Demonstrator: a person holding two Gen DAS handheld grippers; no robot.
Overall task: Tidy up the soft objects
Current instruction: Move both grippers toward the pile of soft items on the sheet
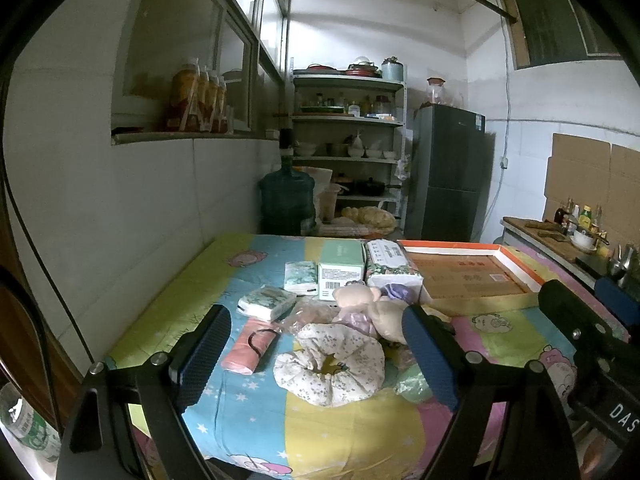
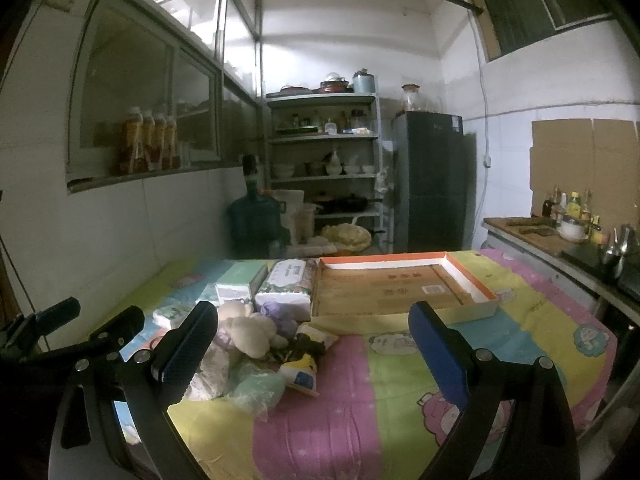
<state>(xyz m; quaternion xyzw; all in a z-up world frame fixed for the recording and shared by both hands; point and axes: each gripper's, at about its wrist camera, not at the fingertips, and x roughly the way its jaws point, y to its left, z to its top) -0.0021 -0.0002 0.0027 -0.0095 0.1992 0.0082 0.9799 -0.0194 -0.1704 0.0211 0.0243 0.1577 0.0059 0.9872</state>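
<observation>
Soft toys and a floral cushion (image 1: 330, 364) lie heaped ahead of the left gripper (image 1: 316, 356), whose released fingers frame it, while the right gripper (image 2: 316, 350) hovers spread and empty, the cardboard tray (image 2: 404, 284) beyond.

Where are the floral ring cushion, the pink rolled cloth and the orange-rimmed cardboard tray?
floral ring cushion (image 1: 332, 364): left wrist view, on its front padded rim.
pink rolled cloth (image 1: 246, 350): left wrist view, on the middle of the roll.
orange-rimmed cardboard tray (image 2: 472, 280): right wrist view, on its right wall.
</observation>
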